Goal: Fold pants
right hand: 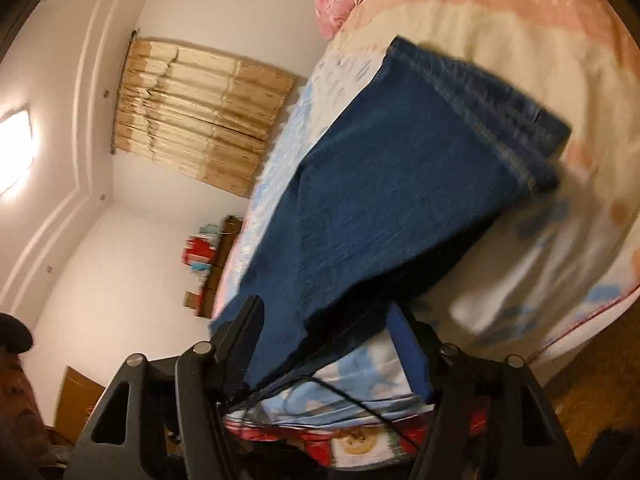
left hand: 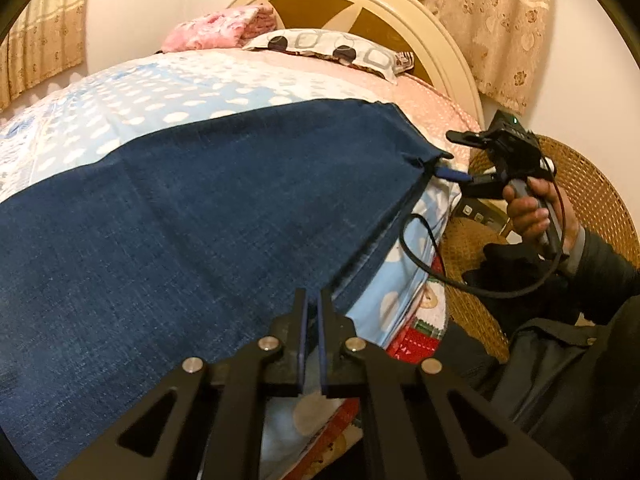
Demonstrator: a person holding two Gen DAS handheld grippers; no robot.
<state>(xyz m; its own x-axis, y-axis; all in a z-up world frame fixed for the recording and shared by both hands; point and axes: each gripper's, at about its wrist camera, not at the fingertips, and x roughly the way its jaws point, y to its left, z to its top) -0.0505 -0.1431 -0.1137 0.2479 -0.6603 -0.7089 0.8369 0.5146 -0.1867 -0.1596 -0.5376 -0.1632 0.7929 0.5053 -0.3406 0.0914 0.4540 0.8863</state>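
the dark blue denim pants lie spread flat on a bed, over a light blue quilt with white polka dots, their near edge running along the bed's side. the left gripper sits just above that edge with its two black fingers drawn almost together — only a thin slit between the blue pads, and no cloth visibly caught in it. the right gripper has its two fingers spread wide on either side of the pants' edge near a corner, one finger above the denim, the other with its blue pad below; whether the pads touch the cloth is lost in motion blur. in the left wrist view the same right gripper points at the pants' corner at the bedside, held by the person's right hand.

one pair of pants, two grippers, two pillows at the headboard — a pink one and a white one with dark circles. the far part of the denim runs out of the frame at left. a black cable loops beside the bed edge, near a woven wicker chair. beyond the pants the quilt lies bare up to the pillows.
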